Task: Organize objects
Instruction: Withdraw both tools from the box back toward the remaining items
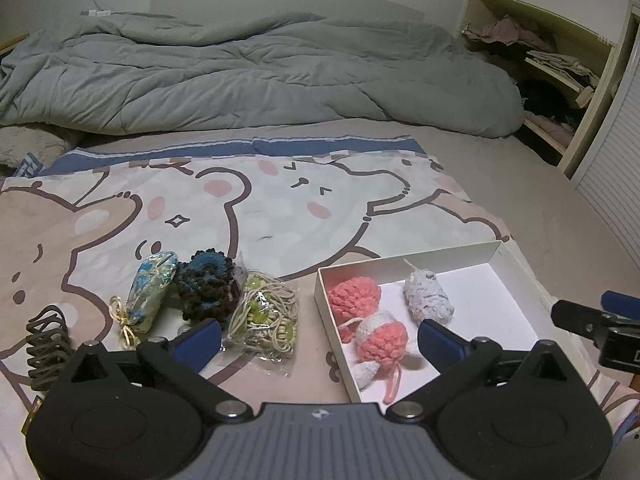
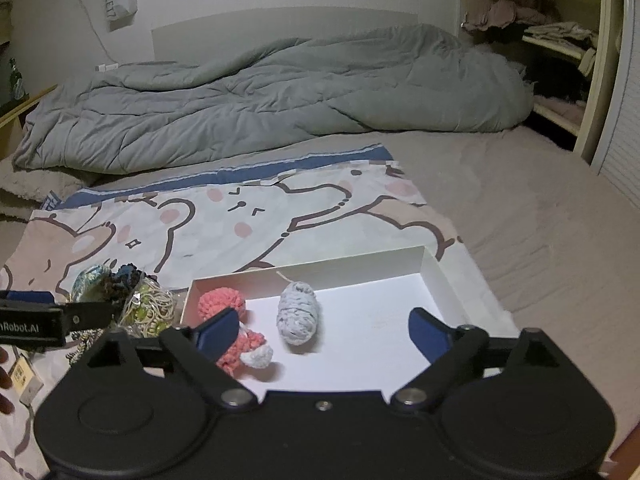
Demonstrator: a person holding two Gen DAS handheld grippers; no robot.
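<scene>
Box (image 1: 448, 258): matt white cardboard, smooth.
Toys (image 1: 354, 294): knobbly crocheted yarn, pink and grey.
Hair ties (image 1: 264, 320): elastic cord in glossy clear plastic.
Pouch (image 1: 152, 290): shiny patterned cloth.
Duvet (image 1: 240, 76): soft grey quilted cloth.
Hair clip (image 1: 46, 346): brown plastic.

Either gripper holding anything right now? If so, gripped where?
Nothing held. The left gripper is open above the bed, between the hair ties and the white box. The right gripper is open over the box.
</scene>
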